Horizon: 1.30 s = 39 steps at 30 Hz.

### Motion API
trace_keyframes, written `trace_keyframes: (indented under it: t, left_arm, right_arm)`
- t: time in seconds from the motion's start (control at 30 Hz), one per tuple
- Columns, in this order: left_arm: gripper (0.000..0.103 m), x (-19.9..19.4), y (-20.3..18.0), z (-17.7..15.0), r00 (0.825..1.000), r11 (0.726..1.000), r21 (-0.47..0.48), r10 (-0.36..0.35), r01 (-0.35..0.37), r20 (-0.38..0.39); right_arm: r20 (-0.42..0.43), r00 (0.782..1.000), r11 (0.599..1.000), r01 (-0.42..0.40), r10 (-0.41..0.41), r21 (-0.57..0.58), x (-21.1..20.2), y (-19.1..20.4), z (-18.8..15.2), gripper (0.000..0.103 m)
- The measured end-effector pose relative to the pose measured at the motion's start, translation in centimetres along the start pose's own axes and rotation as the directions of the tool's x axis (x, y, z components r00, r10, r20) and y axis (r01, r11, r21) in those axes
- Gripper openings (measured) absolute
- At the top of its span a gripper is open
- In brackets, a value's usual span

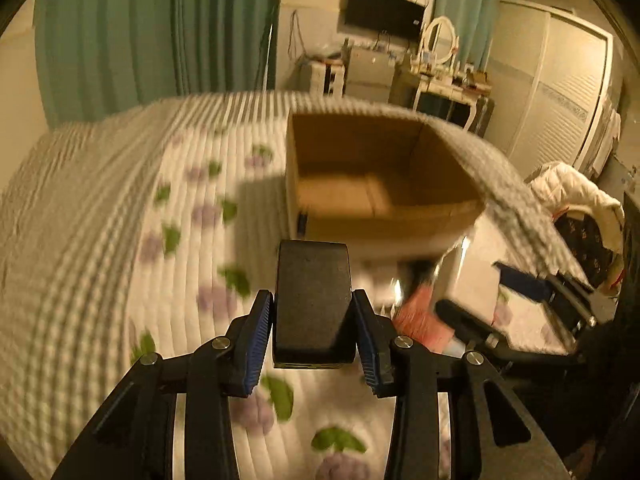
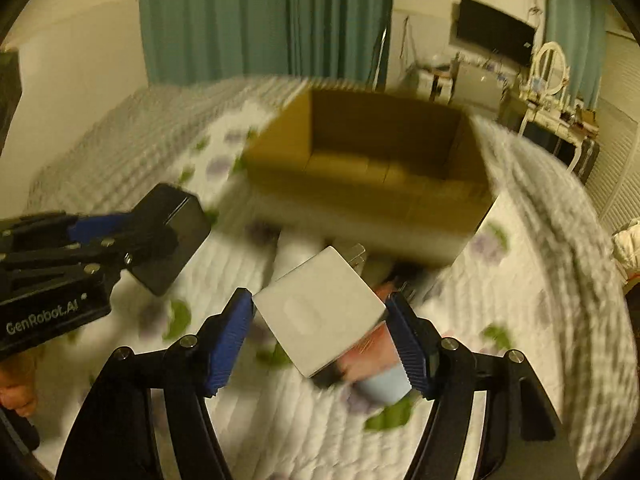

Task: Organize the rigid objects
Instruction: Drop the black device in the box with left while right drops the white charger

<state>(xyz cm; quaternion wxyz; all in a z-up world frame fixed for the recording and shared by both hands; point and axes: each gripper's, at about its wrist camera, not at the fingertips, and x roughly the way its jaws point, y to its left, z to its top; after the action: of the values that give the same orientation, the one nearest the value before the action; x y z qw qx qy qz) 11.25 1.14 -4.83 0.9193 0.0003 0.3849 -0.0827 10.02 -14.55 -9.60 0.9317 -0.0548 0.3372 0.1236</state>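
Observation:
My left gripper is shut on a black box-shaped device and holds it above the quilt, short of an open cardboard box. The same device and left gripper show at the left of the right wrist view. My right gripper is shut on a white plug adapter, tilted, with metal prongs pointing toward the cardboard box. The white adapter and right gripper show blurred at the right in the left wrist view. The box interior looks empty.
A floral quilted bed cover lies under everything. A pink and blue object lies on the quilt beneath the right gripper. Green curtains, a wall TV, a dresser with mirror and a wardrobe stand beyond the bed.

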Motion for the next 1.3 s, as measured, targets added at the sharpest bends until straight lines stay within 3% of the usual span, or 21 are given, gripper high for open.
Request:
trace_keyframes:
  t: [0.17, 0.37, 0.53, 0.67, 0.77, 0.87, 0.93, 1.1, 1.13, 1.17, 1.3]
  left_arm:
    - [0.040, 0.2, -1.7, 5.4, 0.998, 0.999, 0.040, 0.003, -0.005, 0.060]
    - [0.040, 5.4, -2.7, 9.8, 0.999, 1.000, 0.021, 0.003, -0.004, 0.044]
    - [0.040, 10.8, -3.1, 9.7, 1.000, 0.999, 0.026, 0.022, -0.021, -0.021]
    - [0.040, 13.6, -2.8, 9.2, 0.998, 1.000, 0.007, -0.015, 0.015, -0.057]
    - [0.040, 15.2, -3.3, 8.9, 0.997, 0.998, 0.049, 0.040, -0.037, -0.066]
    - [0.044, 14.9, -3.4, 9.3, 1.000, 0.999, 0.043, 0.027, -0.026, -0.015]
    - [0.048, 14.8, -3.3, 9.8, 0.999, 0.999, 0.035, 0.030, -0.030, -0.020]
    - [0.048, 13.5, -2.3, 10.1, 0.998, 0.998, -0.003, 0.066, -0.066, -0.018]
    - [0.048, 12.8, -2.2, 10.1, 0.998, 0.998, -0.011, 0.063, -0.064, -0.013]
    - [0.048, 11.9, -2.1, 10.0, 0.998, 0.998, -0.012, 0.059, -0.059, -0.005]
    - [0.052, 7.9, -2.5, 9.5, 0.996, 0.997, 0.009, 0.077, -0.077, 0.036]
  right_arm:
    - [0.098, 0.995, 0.999, 0.018, -0.021, 0.039, -1.7, -4.0, 6.3, 0.068]
    - [0.111, 0.993, 0.999, 0.044, -0.046, 0.020, 0.7, -7.5, 11.4, 0.068]
    - [0.074, 0.996, 0.998, 0.051, -0.049, -0.026, 4.0, -8.6, 11.7, 0.068]
    - [0.041, 0.999, 1.000, -0.012, 0.012, 0.000, 6.9, -10.0, 10.4, 0.068]
    - [0.038, 0.999, 1.000, -0.024, 0.024, -0.001, 8.3, -10.4, 10.4, 0.068]
    - [0.048, 0.998, 0.999, -0.050, 0.049, 0.006, 8.8, -10.6, 10.4, 0.068]
    - [0.058, 0.997, 0.998, -0.056, 0.055, 0.011, 8.9, -10.9, 10.6, 0.068]
    - [0.093, 0.995, 0.998, -0.046, 0.042, 0.041, 8.4, -11.4, 11.4, 0.070]
    - [0.103, 0.994, 0.998, -0.037, 0.031, 0.050, 8.1, -11.6, 11.5, 0.073]
    - [0.100, 0.995, 0.998, -0.027, 0.021, 0.061, 7.9, -11.8, 11.7, 0.085]
    - [0.105, 0.994, 0.998, -0.004, -0.003, 0.066, 5.0, -12.1, 12.2, 0.088]
